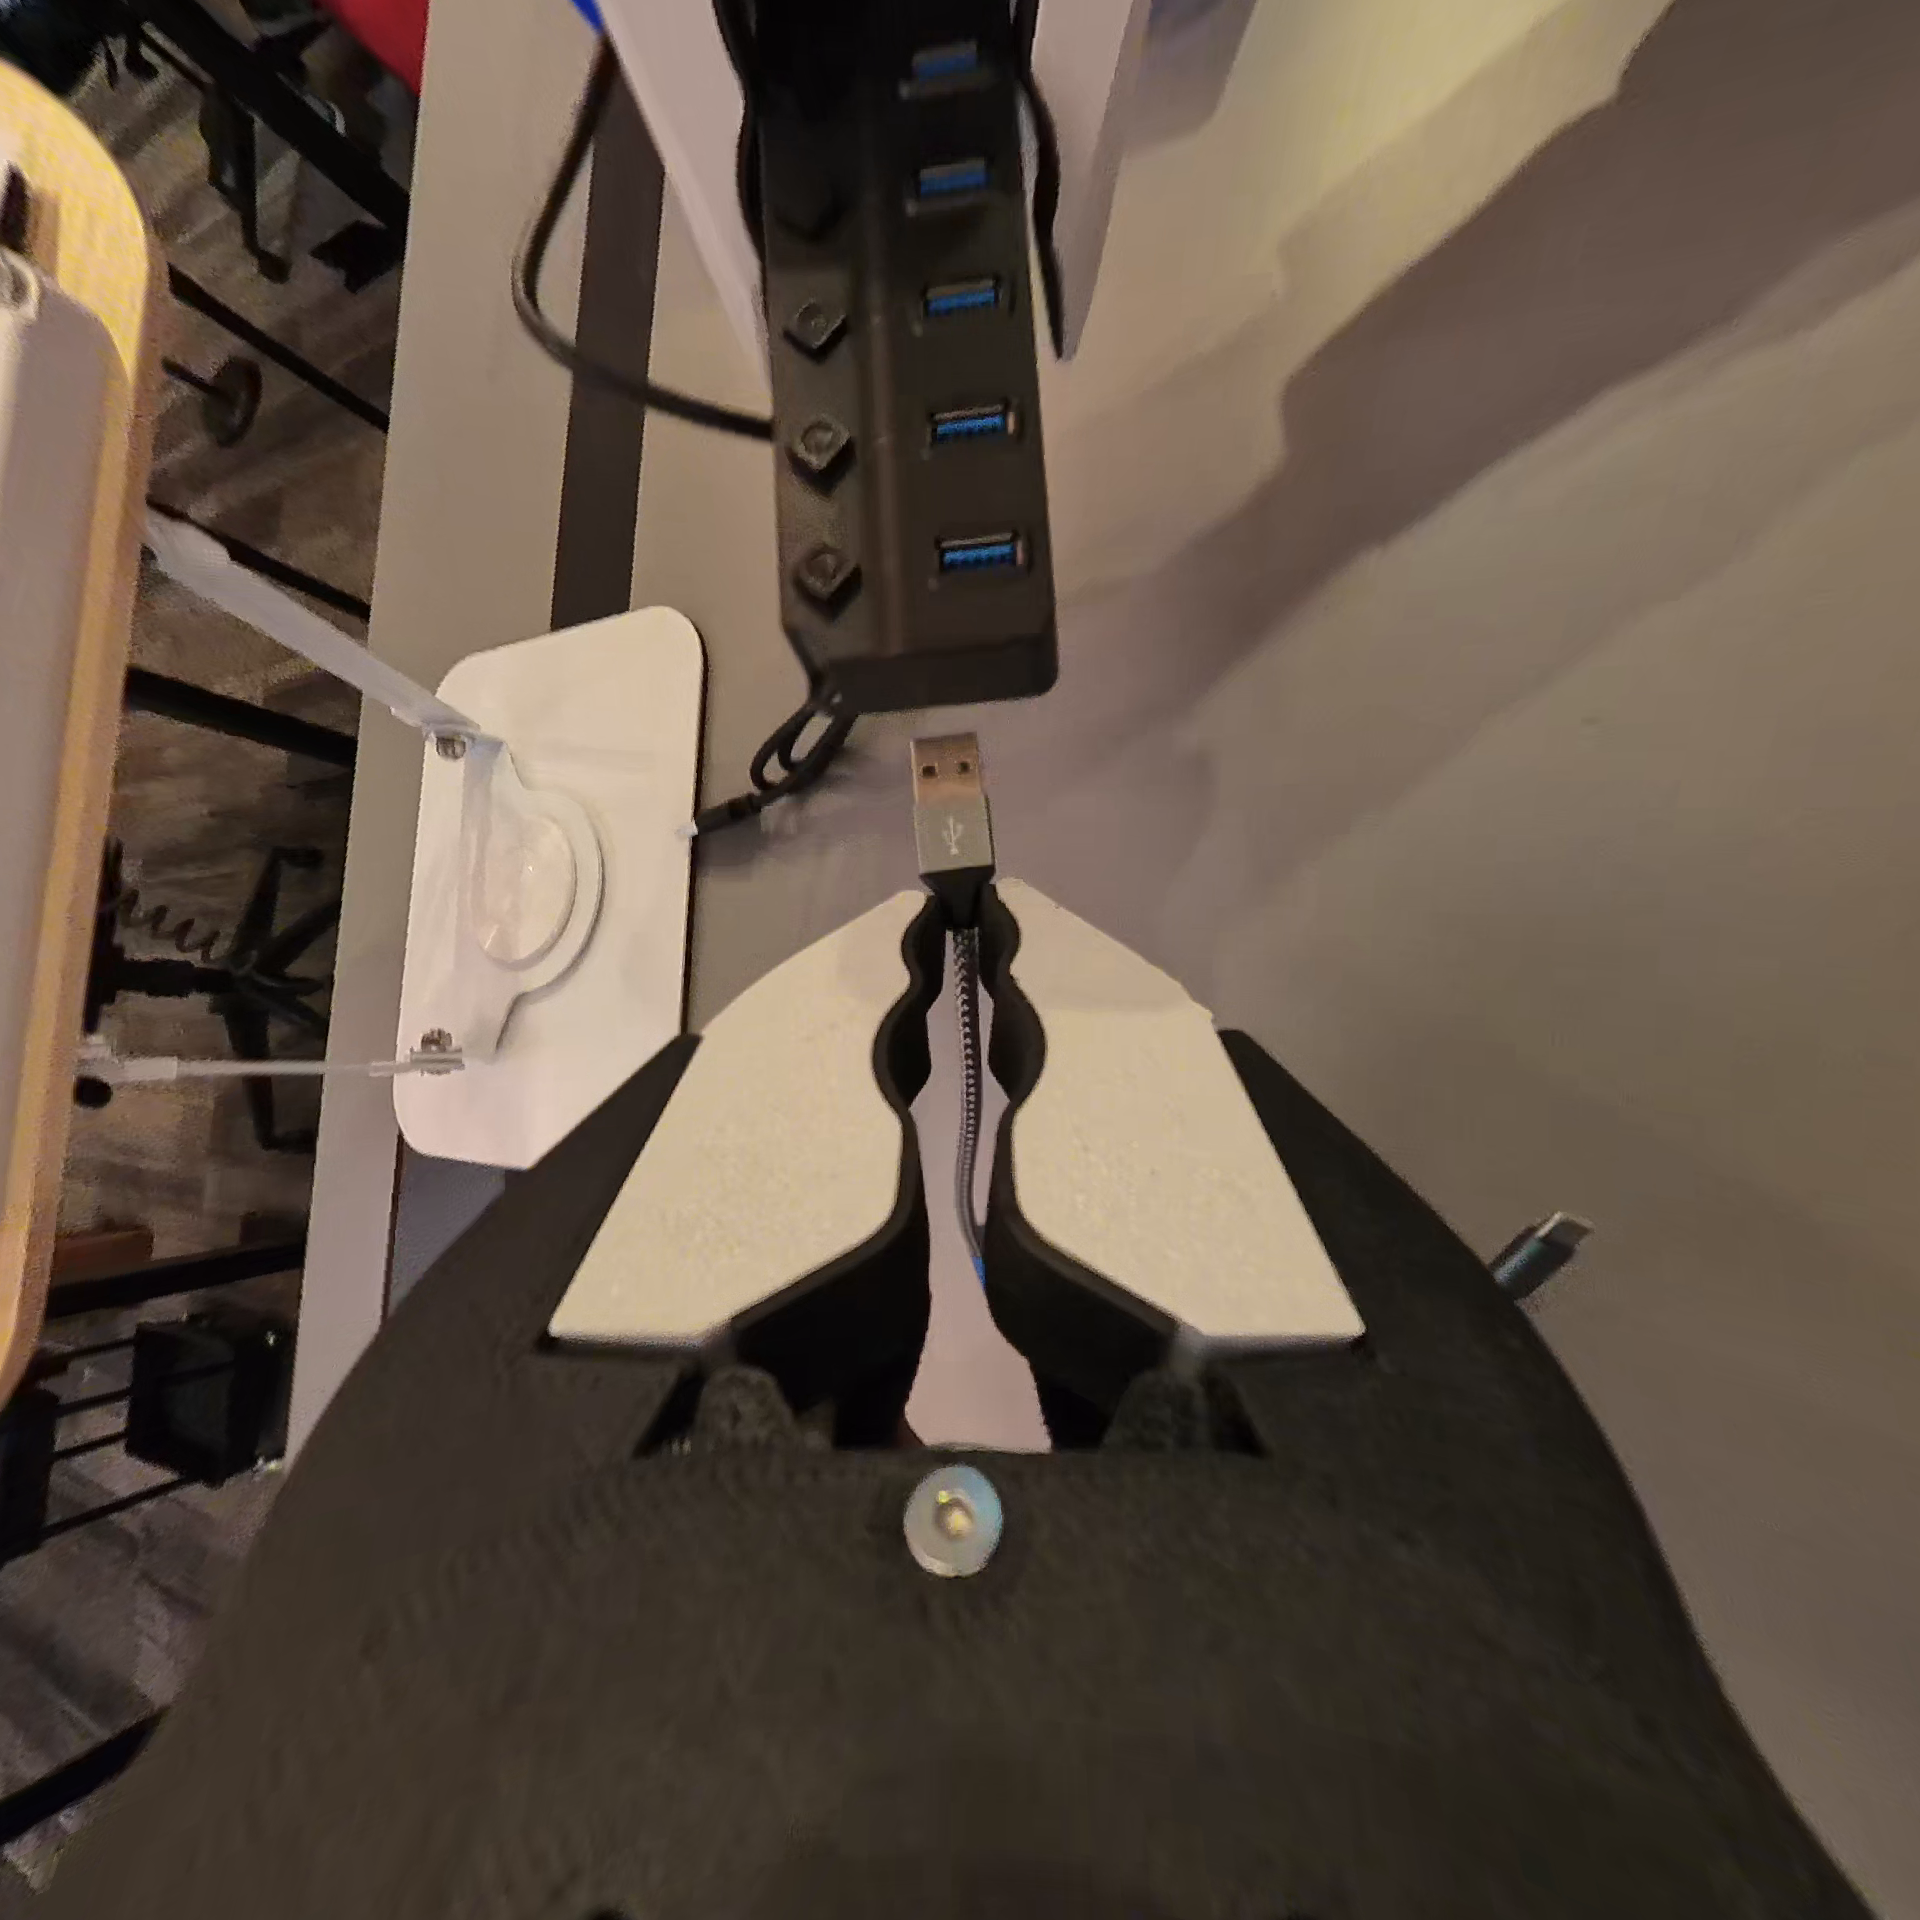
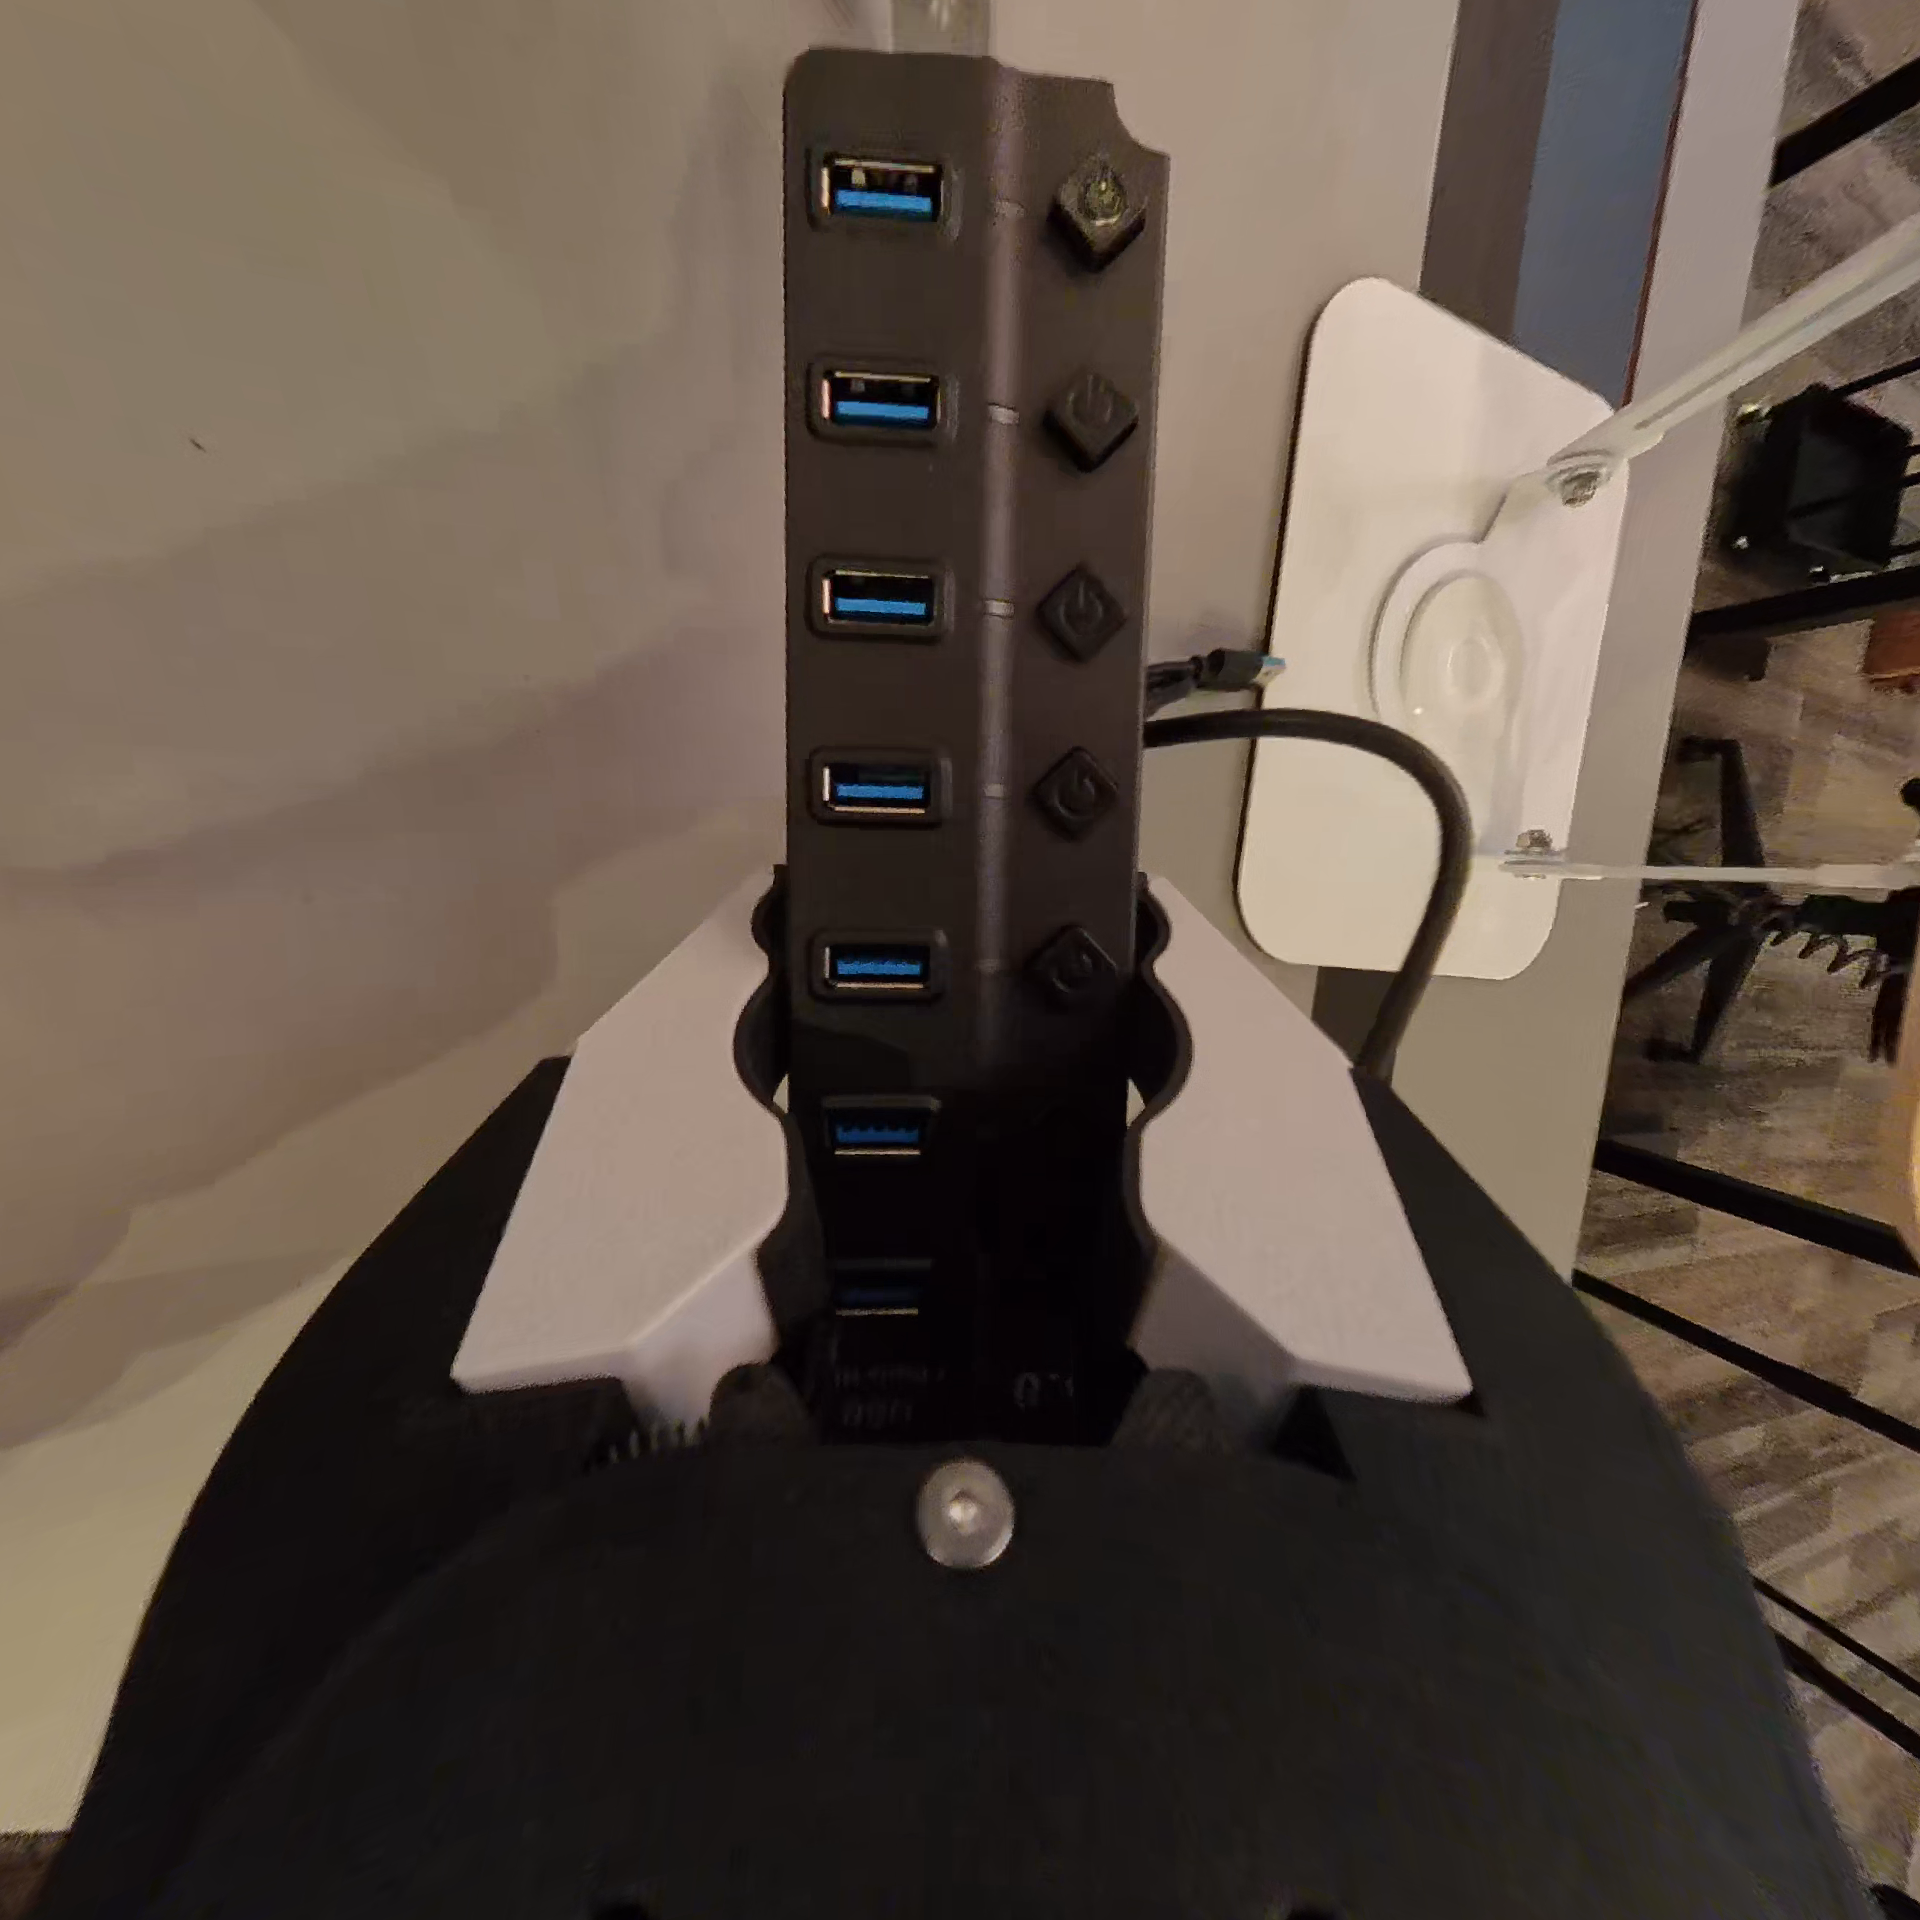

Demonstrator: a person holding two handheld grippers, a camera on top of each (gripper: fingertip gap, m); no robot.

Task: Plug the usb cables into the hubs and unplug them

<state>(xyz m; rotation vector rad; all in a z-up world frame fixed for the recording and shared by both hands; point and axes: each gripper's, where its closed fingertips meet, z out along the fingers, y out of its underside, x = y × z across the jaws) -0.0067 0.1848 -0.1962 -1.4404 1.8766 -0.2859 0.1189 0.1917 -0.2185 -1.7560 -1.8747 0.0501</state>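
Two tongs share the job. The left tongs (image 1: 958,914) are clamped on a braided usb cable (image 1: 962,1049) just behind its metal plug (image 1: 948,805), which sticks out forward, just short of the near end of the black hub (image 1: 914,416) lying on the pale counter (image 1: 1455,727). No port holds a plug. To seat it well, I judge the plug should swing round to face the blue ports (image 1: 982,553) on the hub's side, square and level, then push straight in. The right tongs (image 2: 956,997) are closed on the hub's (image 2: 966,520) long sides at its near end, steadying it; their grip should stay firm against the push. A white plate (image 2: 1423,644) sits beside.
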